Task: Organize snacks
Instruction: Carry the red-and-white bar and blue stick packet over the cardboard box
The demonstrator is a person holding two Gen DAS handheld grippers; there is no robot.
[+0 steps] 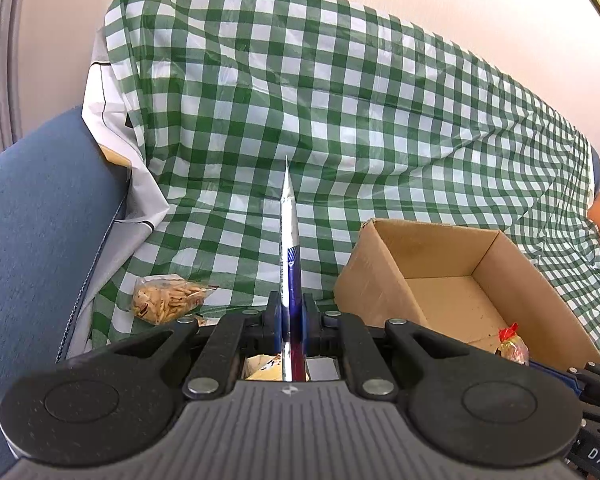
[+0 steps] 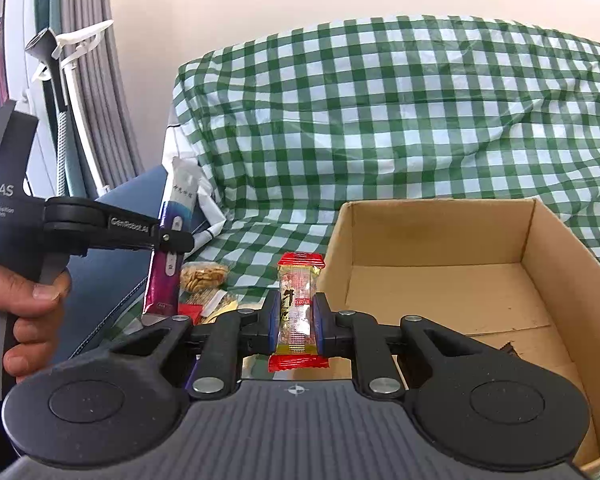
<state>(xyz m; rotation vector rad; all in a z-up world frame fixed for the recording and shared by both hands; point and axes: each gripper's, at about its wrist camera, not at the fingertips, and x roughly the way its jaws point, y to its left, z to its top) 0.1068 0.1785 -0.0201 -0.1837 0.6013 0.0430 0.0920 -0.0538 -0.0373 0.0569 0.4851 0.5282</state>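
Snacks sit clamped in both grippers — the left gripper's fingers pinch a slim blue-and-silver packet edge-on, the right gripper's fingers squeeze a red-ended snack bar upright, beside the open cardboard box on green checked cloth.

Each wrist view looks forward and slightly down along its own fingers, close over a sofa. Both share the cardboard box and the green checked cloth; the right view also catches the left gripper from its side.
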